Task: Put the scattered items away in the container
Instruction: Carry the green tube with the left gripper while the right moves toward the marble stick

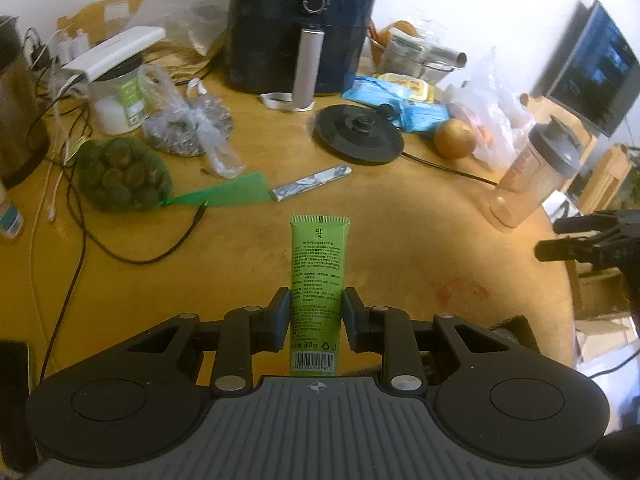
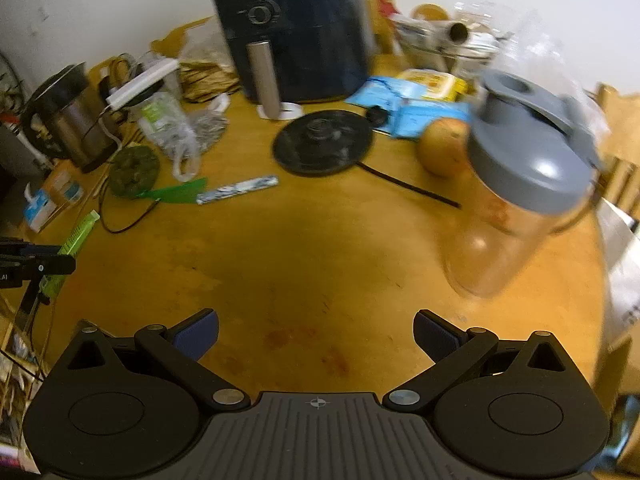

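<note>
L tongs (image 1: 316, 306): pitched down toward worktop (image 1: 400, 240), nearly closed, pads clamped on both sides of green tube (image 1: 319, 264); nothing else in them.
Green tube: stands up btwn the pads, crimped end up/away from cam, barcode end near the body; lifted clear of worktop. In R wrist view it shows at far left (image 2: 74, 240), tilted, held by the black fingers of L tongs (image 2: 36, 264).
R tongs (image 2: 316, 334): pitched down over bare centre of worktop (image 2: 300, 248), jaws wide apart, nothing btwn them. In L wrist view only its fingertips show at right edge (image 1: 580, 236), level w/ worktop's edge.
Shaker bottle (image 2: 516, 184): clear body, grey lid, upright on worktop ahead-right of R tongs, not touching; blurred.
Foil stick pack (image 1: 312, 183): flat on worktop, beyond tube, just beside green net tag.
Net bag of green fruit (image 1: 120, 178): left side, on worktop.
Onion (image 1: 456, 138): by blue packets, right-rear.
Kettle base (image 1: 360, 136): black disc, mid-rear, cord trailing right.
Air fryer (image 1: 304, 24): rear centre vs wall.
Container: can't tell which item it is.
</note>
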The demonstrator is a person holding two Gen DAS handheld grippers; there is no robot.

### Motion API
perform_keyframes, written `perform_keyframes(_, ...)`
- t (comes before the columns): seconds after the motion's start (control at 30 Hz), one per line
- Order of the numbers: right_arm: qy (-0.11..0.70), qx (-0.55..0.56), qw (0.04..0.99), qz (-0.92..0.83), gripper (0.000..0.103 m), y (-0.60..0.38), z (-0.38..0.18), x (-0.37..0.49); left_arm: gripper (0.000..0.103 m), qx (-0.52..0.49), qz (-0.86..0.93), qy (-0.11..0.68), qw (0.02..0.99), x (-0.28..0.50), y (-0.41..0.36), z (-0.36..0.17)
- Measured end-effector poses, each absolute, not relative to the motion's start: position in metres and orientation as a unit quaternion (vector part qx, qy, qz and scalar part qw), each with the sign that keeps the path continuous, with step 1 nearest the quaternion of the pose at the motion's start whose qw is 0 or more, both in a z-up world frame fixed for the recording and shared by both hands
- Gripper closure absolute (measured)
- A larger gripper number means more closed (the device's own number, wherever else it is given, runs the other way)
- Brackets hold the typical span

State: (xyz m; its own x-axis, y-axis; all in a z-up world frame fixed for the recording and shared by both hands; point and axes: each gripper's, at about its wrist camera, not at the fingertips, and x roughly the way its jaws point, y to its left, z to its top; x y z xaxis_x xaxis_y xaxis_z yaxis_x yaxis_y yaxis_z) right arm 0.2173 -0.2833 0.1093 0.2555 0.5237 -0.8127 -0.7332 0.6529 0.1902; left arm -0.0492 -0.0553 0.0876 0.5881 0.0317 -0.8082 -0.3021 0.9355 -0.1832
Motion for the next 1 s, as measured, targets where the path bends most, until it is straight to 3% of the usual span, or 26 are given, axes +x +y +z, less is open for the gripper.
perform_keyframes(1.0,0.375,-0.232,0.731,0.521,0.000,-0.137,0.073,0.233,0.075,-0.256,0.219,0.410,0.848,-0.131,-0.046,0.095)
